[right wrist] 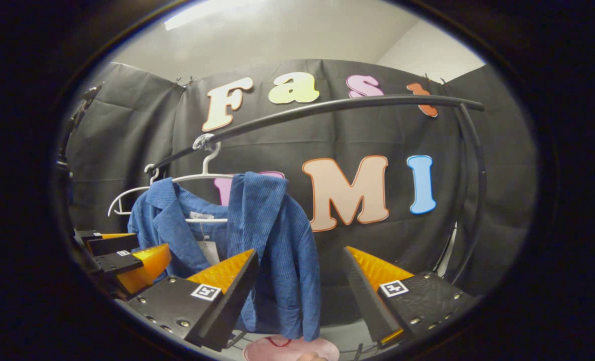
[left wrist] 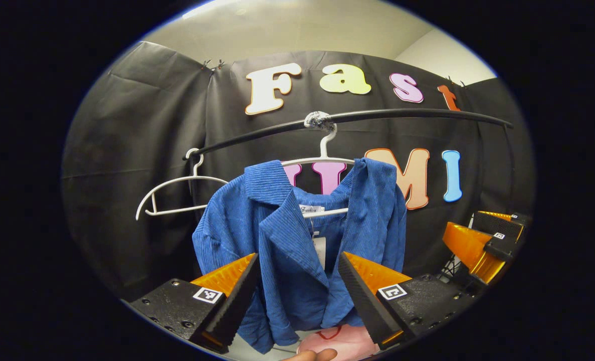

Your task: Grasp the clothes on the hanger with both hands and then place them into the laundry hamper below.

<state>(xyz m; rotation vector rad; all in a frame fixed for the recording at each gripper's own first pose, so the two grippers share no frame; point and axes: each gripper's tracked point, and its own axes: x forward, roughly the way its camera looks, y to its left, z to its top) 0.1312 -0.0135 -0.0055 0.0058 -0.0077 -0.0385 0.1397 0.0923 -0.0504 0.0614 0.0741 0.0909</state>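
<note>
Fingers on both grippers are spread wide with nothing between them yet, so this looks like the approach step, before any grasp. In the left gripper view, the left gripper [left wrist: 297,286] is lined up pretty much dead on the blue corduroy jacket [left wrist: 297,235], which hangs open-fronted on a white hanger [left wrist: 327,160] hooked over the black rail [left wrist: 402,114]; the lapel sits right in the gap but I can't tell if it's actually within reach or just behind. The right gripper [right wrist: 300,283] is off toward the jacket's sleeve side, with the cloth overlapping its near finger in the right gripper view. An empty white hanger [left wrist: 177,193] hangs beside the jacket on the same rail. Below the hem there's a pink laundry hamper [left wrist: 337,341], only its top peeking in. Next move, I'd guess: push both in until fabric is between the fingers, one per shoulder, pinch, then lift the jacket off the hanger and drop it straight down.
</note>
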